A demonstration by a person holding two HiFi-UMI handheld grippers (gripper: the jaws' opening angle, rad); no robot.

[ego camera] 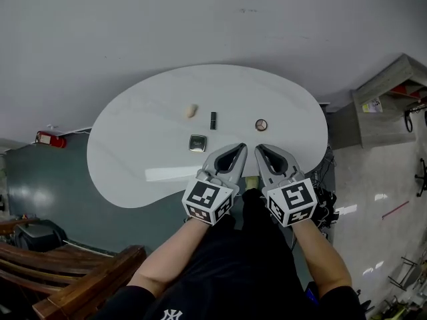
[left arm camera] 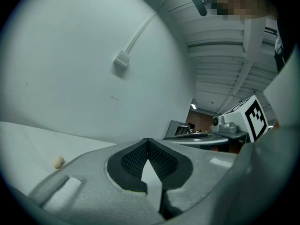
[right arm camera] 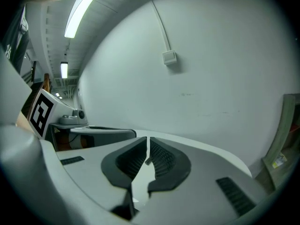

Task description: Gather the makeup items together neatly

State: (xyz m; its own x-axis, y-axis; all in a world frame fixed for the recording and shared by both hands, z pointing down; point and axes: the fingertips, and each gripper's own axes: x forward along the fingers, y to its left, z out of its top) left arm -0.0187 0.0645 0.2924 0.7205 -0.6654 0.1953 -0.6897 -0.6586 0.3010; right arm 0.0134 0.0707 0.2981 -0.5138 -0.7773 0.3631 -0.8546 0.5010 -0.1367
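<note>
I have the left hand-held gripper (ego camera: pixel 241 147) and the right hand-held gripper (ego camera: pixel 261 149) side by side over the near edge of the white counter (ego camera: pixel 127 172). Both are clenched on nothing, and their tips are close to each other.

The makeup is scattered ahead of them:
- The square compact (ego camera: pixel 197 143) is nearest, just beyond the left tips.
- The black tube (ego camera: pixel 213 119) lies farther back.
- The round compact (ego camera: pixel 261 125) is off towards the right.
- The beige sponge (ego camera: pixel 191 111) is farthest away.

My main worry is going in with the jaws shut. A closed tip would shove an item rather than take it, and the counter looks glossy enough for the compacts to skate. The tube looks likely to roll if I nudge it sideways. With the two tools this close together, I could also knock one against the other if I reach across. The sponge looks soft, and I judge that a hard squeeze would squash it.
</note>
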